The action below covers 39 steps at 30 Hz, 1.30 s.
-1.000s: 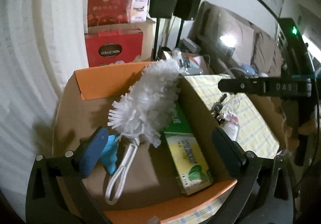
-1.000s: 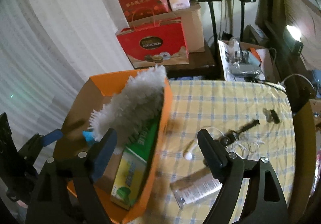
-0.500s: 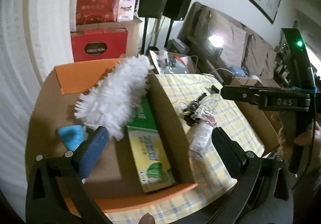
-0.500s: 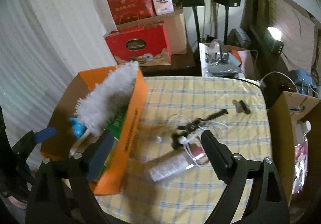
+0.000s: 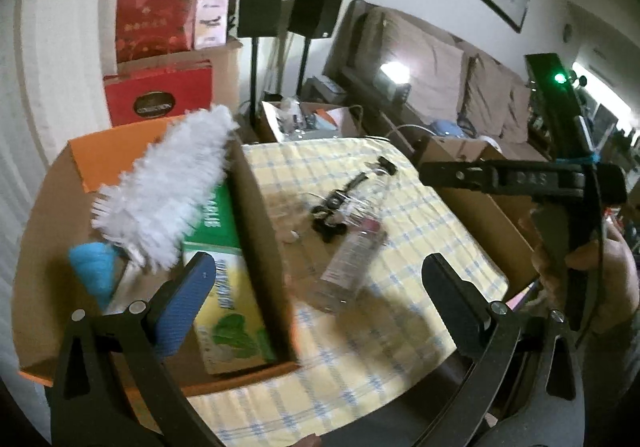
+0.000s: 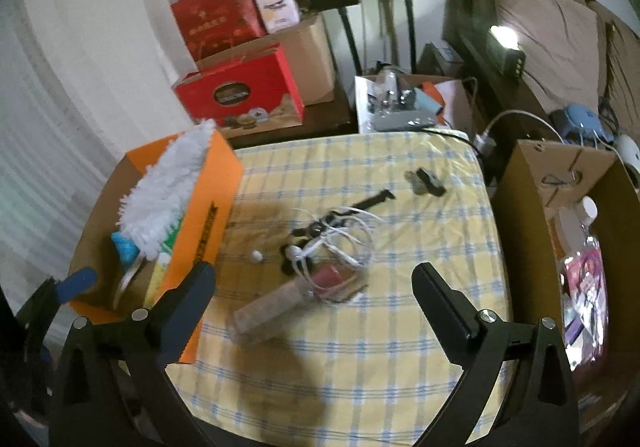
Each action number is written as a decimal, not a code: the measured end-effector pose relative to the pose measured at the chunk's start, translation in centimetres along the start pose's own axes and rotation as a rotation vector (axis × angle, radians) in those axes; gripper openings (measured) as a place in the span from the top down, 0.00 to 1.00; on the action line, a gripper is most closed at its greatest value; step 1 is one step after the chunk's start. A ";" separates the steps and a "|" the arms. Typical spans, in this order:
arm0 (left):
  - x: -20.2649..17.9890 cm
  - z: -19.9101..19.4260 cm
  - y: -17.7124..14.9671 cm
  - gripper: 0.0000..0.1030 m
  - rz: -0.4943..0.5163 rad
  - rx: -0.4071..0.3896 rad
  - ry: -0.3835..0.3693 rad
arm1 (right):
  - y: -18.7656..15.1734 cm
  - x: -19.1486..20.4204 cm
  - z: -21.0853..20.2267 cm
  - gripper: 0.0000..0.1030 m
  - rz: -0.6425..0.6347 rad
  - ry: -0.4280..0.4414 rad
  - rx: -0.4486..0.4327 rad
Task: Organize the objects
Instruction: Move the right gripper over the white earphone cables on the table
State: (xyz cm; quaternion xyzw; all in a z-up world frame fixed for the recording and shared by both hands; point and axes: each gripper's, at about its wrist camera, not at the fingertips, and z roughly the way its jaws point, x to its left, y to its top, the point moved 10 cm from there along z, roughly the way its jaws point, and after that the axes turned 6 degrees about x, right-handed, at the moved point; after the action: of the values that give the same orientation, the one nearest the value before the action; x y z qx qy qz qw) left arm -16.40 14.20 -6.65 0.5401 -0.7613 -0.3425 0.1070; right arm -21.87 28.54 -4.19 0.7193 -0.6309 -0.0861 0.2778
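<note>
Two empty grippers hover over a yellow-checked tablecloth [image 6: 360, 347] strewn with small items.

The right gripper [image 6: 314, 293] has jaws opening wide with nothing between its pads — below it lie a clear plastic bottle with a pink label [image 6: 288, 301] and tangled white earphones [image 6: 340, 237]. The left gripper [image 5: 316, 287] is spread wide, holding nothing. The orange cardboard box [image 6: 208, 215] at the table's left holds a fluffy white duster [image 5: 168, 187] and a green-and-yellow carton [image 5: 228, 299].
</note>
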 end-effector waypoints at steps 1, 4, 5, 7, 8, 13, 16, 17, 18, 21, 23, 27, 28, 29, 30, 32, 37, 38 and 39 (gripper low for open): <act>-0.4 0.2 -0.1 0.00 0.001 0.003 -0.007 | -0.1 -0.6 0.1 0.03 0.009 -0.002 0.001; -1.3 1.0 -0.3 0.00 0.010 0.016 -0.020 | -0.1 -1.8 0.4 0.03 0.022 -0.013 0.003; -1.5 1.3 -0.3 0.00 0.014 0.021 -0.024 | -0.1 -2.1 0.5 0.03 0.023 -0.016 0.005; -1.7 1.7 -0.4 0.00 0.015 0.026 -0.025 | 0.1 -2.9 0.9 0.03 0.025 -0.024 0.005; -1.7 1.9 -0.3 0.00 0.012 0.030 -0.028 | 0.2 -3.1 1.1 0.03 0.025 -0.027 0.006; -1.1 2.9 0.5 0.00 -0.005 0.042 -0.012 | 0.7 -3.8 3.3 0.03 0.020 -0.021 0.040; 0.1 3.2 1.4 0.00 -0.036 0.041 0.009 | 0.9 -3.6 5.0 0.03 0.003 -0.013 0.066; 0.4 3.4 1.7 0.00 -0.048 0.043 0.008 | 1.0 -3.4 5.6 0.03 -0.010 -0.015 0.074; 0.6 3.4 1.9 0.00 -0.058 0.042 0.009 | 1.0 -3.4 6.0 0.03 -0.018 -0.014 0.078; 1.4 3.6 2.6 0.00 -0.072 0.041 0.015 | 1.0 -2.8 7.6 0.03 -0.060 -0.021 0.104; 1.9 3.8 2.9 0.00 -0.083 0.041 0.013 | 1.0 -2.3 8.4 0.03 -0.094 -0.019 0.117; 2.7 4.1 2.9 0.00 -0.107 0.040 0.007 | 0.6 -0.9 10.3 0.03 -0.218 -0.028 0.154; 3.0 4.2 2.9 0.00 -0.117 0.041 0.005 | 0.6 -0.7 10.6 0.03 -0.245 -0.038 0.158; 3.2 4.3 3.0 0.00 -0.122 0.043 0.003 | 0.5 -0.5 10.9 0.03 -0.269 -0.047 0.163; 3.4 4.4 3.0 0.00 -0.129 0.044 0.002 | 0.3 -0.4 11.2 0.03 -0.294 -0.055 0.174; 3.6 4.6 3.0 0.00 -0.138 0.046 -0.003 | 0.1 0.0 11.9 0.05 -0.332 -0.056 0.196; 3.6 5.1 2.9 0.00 -0.145 0.056 -0.010 | -0.5 0.2 13.5 0.19 -0.404 -0.110 0.231; 3.6 5.2 2.9 0.00 -0.146 0.057 -0.012 | -0.6 0.1 13.7 0.26 -0.404 -0.111 0.239; 3.6 5.2 2.9 0.00 -0.146 0.058 -0.013 | -0.8 -0.1 14.1 0.30 -0.398 -0.102 0.254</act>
State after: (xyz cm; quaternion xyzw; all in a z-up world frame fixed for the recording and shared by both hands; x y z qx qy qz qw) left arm -22.72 13.65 -9.44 0.5949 -0.7301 -0.3308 0.0609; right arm -27.90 24.58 -16.35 0.8533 -0.4959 -0.0954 0.1303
